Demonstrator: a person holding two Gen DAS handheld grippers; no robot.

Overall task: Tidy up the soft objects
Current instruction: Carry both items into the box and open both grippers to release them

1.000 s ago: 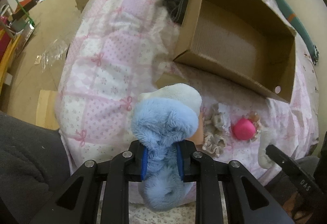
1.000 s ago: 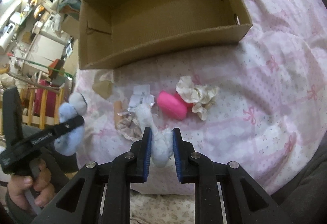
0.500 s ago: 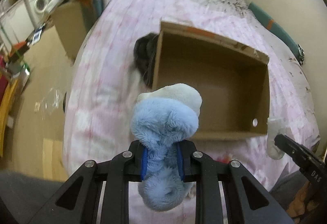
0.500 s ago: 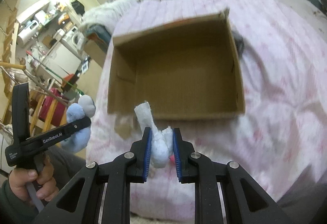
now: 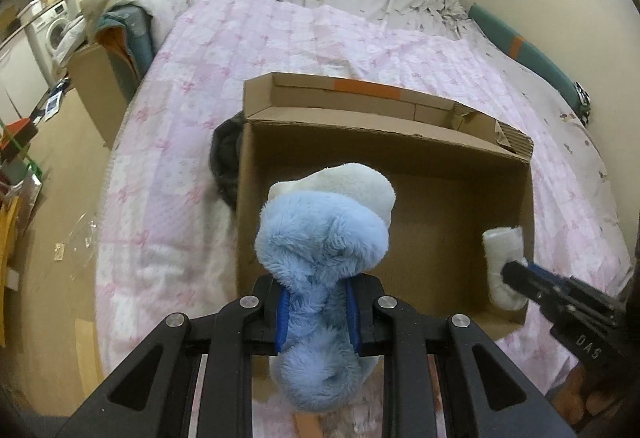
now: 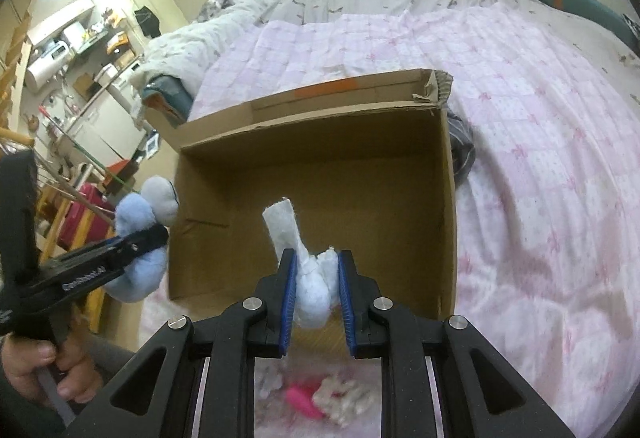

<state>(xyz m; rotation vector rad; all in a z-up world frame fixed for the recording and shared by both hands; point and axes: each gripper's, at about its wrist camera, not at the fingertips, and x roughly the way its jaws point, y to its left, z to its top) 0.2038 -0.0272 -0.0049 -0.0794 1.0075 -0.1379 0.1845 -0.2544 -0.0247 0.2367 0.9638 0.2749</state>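
Two soft items held above one open cardboard box (image 5: 384,158) on pink quilted bedding (image 6: 540,158). Box brown, flaps up, orange tape on far flap. Fluffy blue plush (image 5: 320,258) with cream-white top, pinched at its middle by left gripper (image 5: 316,312), over box's near wall. Smaller white fuzzy sock (image 6: 308,266), one end standing up, clamped by right gripper (image 6: 316,290) above box floor. Pink item (image 6: 302,402) and beige scrunchie (image 6: 344,398) lying below on bedding.
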